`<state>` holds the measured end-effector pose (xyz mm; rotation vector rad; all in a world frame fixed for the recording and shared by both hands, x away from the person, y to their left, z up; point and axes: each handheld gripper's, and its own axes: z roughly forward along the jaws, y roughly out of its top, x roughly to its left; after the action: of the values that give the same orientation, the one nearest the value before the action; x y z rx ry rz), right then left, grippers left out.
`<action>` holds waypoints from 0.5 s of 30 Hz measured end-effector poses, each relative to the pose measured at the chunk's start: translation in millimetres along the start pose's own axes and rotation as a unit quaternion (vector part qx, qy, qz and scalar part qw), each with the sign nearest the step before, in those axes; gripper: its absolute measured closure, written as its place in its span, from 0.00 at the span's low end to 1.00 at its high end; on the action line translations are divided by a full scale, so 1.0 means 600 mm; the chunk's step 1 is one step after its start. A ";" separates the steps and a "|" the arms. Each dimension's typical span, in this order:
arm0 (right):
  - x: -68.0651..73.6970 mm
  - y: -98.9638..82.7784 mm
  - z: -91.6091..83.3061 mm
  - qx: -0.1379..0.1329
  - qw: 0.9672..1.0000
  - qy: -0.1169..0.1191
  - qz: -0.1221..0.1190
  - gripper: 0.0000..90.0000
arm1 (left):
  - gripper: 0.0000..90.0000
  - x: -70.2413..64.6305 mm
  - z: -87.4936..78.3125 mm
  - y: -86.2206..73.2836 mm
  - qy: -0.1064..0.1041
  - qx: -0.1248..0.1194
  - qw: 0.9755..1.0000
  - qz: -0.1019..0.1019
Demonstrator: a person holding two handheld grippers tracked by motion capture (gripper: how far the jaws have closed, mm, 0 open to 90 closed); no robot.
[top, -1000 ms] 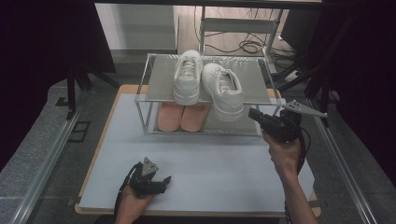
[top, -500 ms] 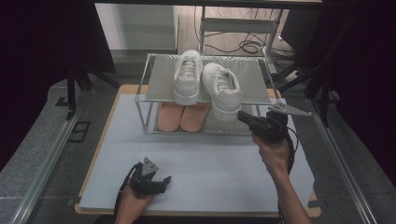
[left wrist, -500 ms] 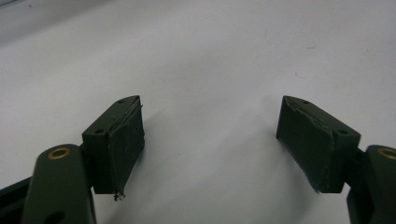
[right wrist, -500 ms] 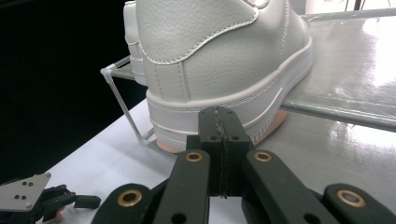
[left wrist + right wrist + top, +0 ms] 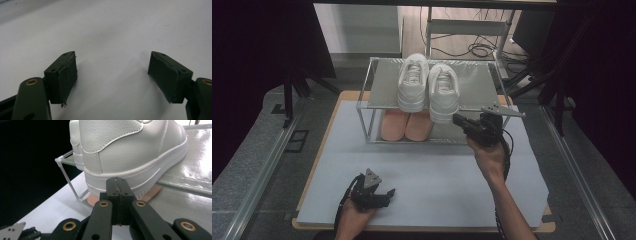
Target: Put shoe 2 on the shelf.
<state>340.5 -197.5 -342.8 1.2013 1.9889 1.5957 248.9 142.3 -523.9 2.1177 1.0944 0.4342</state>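
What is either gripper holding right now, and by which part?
Nothing. The right gripper is shut empty beside the white sneaker's heel; the left gripper is open over the table.

White-covered table under a wire rack bearing white sneakers.

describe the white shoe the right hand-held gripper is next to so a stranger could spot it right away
Start at the metal-framed shoe rack at the back of the white table top. A pair of white sneakers sits on its upper shelf, above a pink pair below. The white sneaker is the right one of that pair, its heel overhanging the front edge nearest the shut right hand-held gripper, unlike its twin to the left.
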 end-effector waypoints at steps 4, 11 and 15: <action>0.002 0.001 0.009 -0.002 1.000 0.000 -0.001 1.00 | 0.26 0.000 0.000 0.000 0.000 0.000 1.000 0.000; -0.002 0.005 0.024 -0.001 1.000 -0.009 0.003 1.00 | 0.26 0.000 0.000 0.000 0.000 -0.001 1.000 0.000; -0.006 0.008 0.030 0.001 1.000 -0.015 0.008 1.00 | 0.26 0.000 0.000 0.000 0.000 -0.001 1.000 0.000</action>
<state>357.1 -188.8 -345.4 1.2366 1.9672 1.5740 248.8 142.3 -524.0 2.1169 1.0933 0.4356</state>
